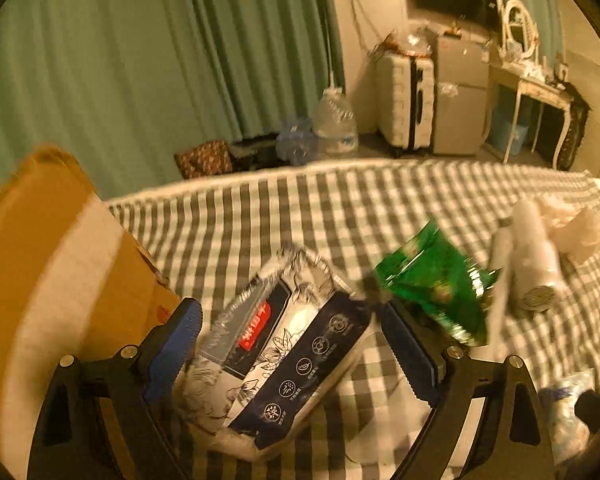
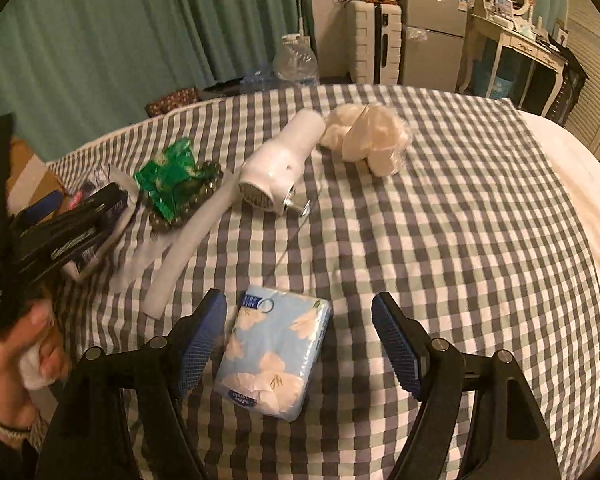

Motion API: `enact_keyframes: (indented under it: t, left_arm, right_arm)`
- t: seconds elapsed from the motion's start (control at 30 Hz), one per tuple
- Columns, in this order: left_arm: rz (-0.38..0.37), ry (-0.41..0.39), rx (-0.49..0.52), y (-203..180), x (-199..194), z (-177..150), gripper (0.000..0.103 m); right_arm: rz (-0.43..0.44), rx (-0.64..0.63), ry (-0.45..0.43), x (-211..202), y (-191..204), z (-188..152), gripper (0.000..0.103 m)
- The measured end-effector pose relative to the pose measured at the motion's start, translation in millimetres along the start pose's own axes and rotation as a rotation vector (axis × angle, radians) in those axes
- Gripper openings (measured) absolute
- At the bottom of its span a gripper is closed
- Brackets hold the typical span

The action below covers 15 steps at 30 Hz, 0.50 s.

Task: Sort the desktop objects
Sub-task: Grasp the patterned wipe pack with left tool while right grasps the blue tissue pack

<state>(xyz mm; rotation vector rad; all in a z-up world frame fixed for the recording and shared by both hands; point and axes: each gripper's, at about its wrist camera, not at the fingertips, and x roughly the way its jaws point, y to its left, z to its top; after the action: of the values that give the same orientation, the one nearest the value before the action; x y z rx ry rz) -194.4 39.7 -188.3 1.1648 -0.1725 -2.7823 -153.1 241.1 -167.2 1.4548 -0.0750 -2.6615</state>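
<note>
In the left wrist view, my left gripper (image 1: pixel 290 328) is open around a navy and white tissue pack (image 1: pixel 276 364) lying on the checked cloth (image 1: pixel 300 216); I cannot tell whether the pads touch it. A green snack bag (image 1: pixel 436 284) lies just beyond its right finger. In the right wrist view, my right gripper (image 2: pixel 300 320) is open, with a light blue floral tissue pack (image 2: pixel 276 350) lying between its fingers, nearer the left one. The left gripper's black body (image 2: pixel 60 232) shows at the left edge, held by a hand (image 2: pixel 16 352).
A cardboard box (image 1: pixel 52 280) stands left of the navy pack. A white hair dryer (image 2: pixel 276 168), a white foam strip (image 2: pixel 192 240), dark beads (image 2: pixel 196 196) under the green bag (image 2: pixel 168 180) and a bagged pale bundle (image 2: pixel 368 140) lie on the cloth. Furniture stands beyond.
</note>
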Motion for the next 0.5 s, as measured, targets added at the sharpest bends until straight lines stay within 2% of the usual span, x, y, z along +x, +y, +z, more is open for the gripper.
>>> enact_keyframes:
  t: [0.1,0.33,0.4,0.5]
  left_arm:
    - [0.001,0.061,-0.033,5,15,-6,0.089]
    - [-0.044,0.115,-0.073,11,24,-15,0.089]
    - [-0.067,0.132,-0.088,15,25,-17,0.083]
    - [-0.085,0.148,-0.089,19,21,-23,0.069]
  right_arm:
    - [-0.012,-0.007,0.022,11,0,-4,0.075]
    - [-0.012,-0.019,0.056,25,2,-7,0.082]
    - [-0.013,-0.026,0.058,26,5,-8,0.084]
    - [-0.012,-0.033,0.070,30,7,-9,0.089]
